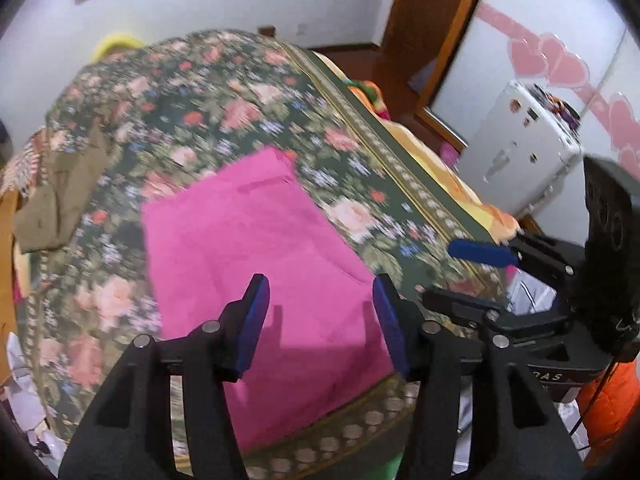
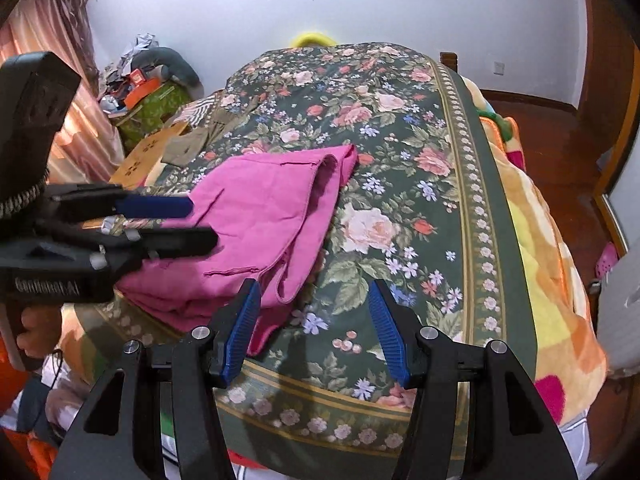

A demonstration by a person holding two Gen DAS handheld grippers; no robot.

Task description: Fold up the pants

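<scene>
Pink pants [image 1: 260,260] lie folded on the floral bed cover [image 1: 200,100], near the bed's front edge. My left gripper [image 1: 320,284] hovers open above them, and its blue pads [image 1: 256,320] touch no cloth. In the right wrist view the pants [image 2: 260,208] sit left of centre on the cover [image 2: 420,140], with the left gripper [image 2: 204,224] open over their left side. My right gripper [image 2: 313,286] is open with nothing between its fingers, just right of the pants' near corner. It shows at the right of the left wrist view [image 1: 438,272].
A khaki garment [image 2: 192,140] lies at the bed's far left edge beside a cardboard box [image 2: 140,160]. An orange and yellow blanket [image 2: 540,280] hangs off the bed's right side. A white appliance [image 1: 520,148] stands by the wardrobe, and clutter [image 2: 140,80] is piled in the left corner.
</scene>
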